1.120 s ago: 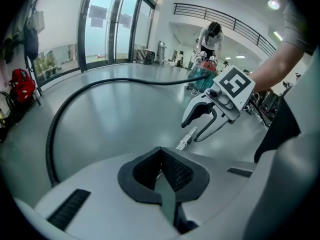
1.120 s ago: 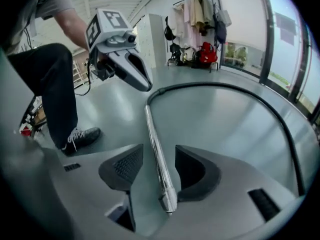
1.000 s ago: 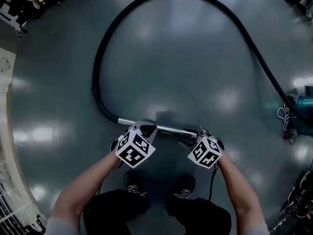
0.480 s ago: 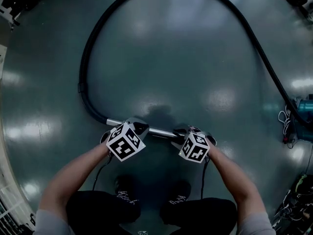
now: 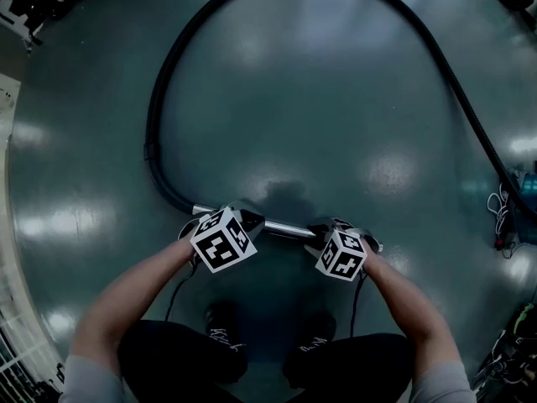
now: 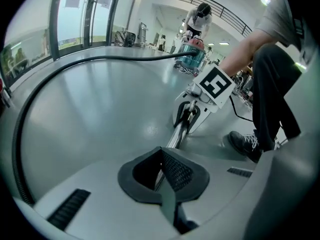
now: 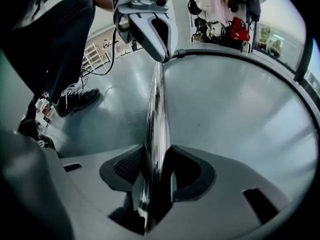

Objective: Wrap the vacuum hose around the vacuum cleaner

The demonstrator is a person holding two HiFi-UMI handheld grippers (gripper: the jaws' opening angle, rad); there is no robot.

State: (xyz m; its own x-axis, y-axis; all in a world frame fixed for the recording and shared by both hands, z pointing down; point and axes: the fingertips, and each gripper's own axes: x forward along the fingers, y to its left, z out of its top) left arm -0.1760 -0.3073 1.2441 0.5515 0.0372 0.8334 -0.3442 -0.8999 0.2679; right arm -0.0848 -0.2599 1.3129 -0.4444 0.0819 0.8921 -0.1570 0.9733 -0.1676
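Glossy grey-green flooring is filling the head view. The black hose is lying on it in a wide loop and running off to the teal vacuum cleaner at the right edge. Near the holder's shoes the hose is ending in a metal tube. The left gripper and right gripper are both sitting at that tube, near each other.

The left gripper view is showing its jaws meeting, with the tube passing close under them toward the right gripper. The vacuum cleaner is standing well apart, beside a person.

The right gripper view is showing its jaws, which have just been closing, clamping the tube between their pads. The tube is leading up to the left gripper.
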